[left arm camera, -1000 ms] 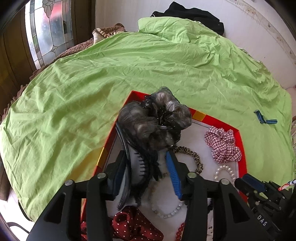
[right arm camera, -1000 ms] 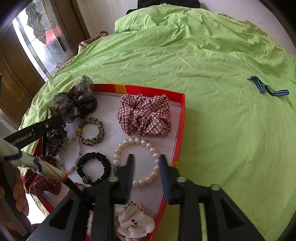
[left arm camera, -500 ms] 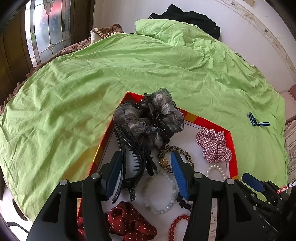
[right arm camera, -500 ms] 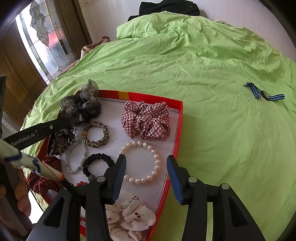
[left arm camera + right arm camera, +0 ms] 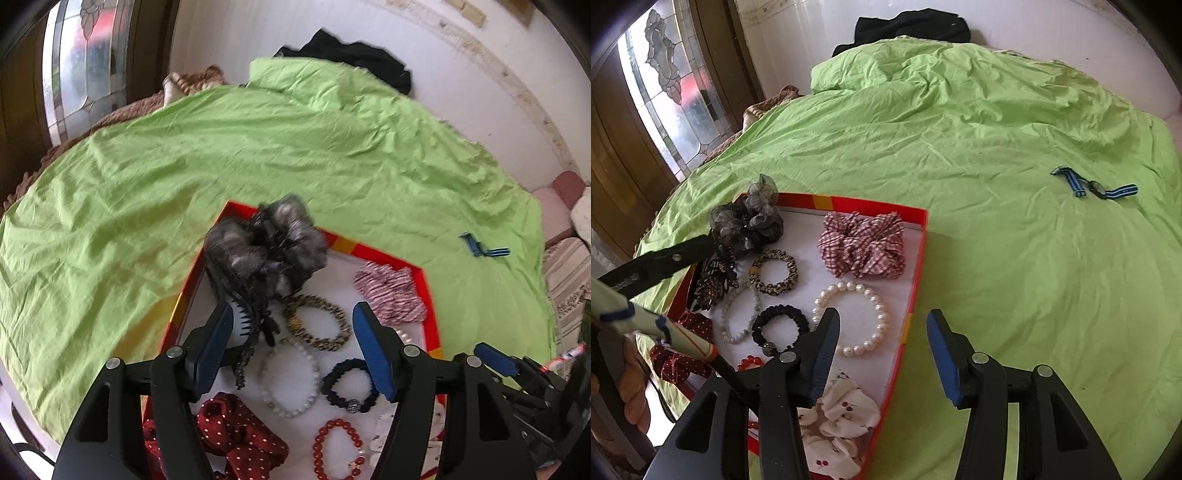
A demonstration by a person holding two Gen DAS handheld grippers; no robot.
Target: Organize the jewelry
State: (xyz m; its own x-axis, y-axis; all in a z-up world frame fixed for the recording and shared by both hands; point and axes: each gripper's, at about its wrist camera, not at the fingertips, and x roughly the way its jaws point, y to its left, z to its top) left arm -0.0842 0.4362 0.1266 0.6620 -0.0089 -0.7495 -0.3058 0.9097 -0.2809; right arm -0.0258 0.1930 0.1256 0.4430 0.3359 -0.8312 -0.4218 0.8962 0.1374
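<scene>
I have both claws over the red tray [image 5: 916, 266] on the bed's green sheet [image 5: 997, 258]. My left claw [image 5: 291, 347] is opening, its jaws wide apart with nothing gripped. The black hair clip [image 5: 243, 325] lies just inside its left jaw, and whether it touches the pad I cannot tell. The grey scrunchie [image 5: 269, 247] sits just ahead of that claw, and the leopard-print band [image 5: 317, 325] lies between the jaws, down on the tray floor. Below them I see a pale bead bracelet [image 5: 291, 380], a black band [image 5: 347, 387], a red bead bracelet [image 5: 332, 446] and a dotted red scrunchie [image 5: 240, 439] nearest the camera.

My right claw [image 5: 882, 339] is also opening and empty. Its left jaw hangs over the tray beside the pearl bracelet [image 5: 849, 317], and its right jaw is out over the sheet. The checked scrunchie [image 5: 864, 251] lies ahead of it, and a white printed scrunchie [image 5: 842, 417] is under its left arm. Well off to its right, a blue striped watch [image 5: 1093, 184] rests on the sheet.
</scene>
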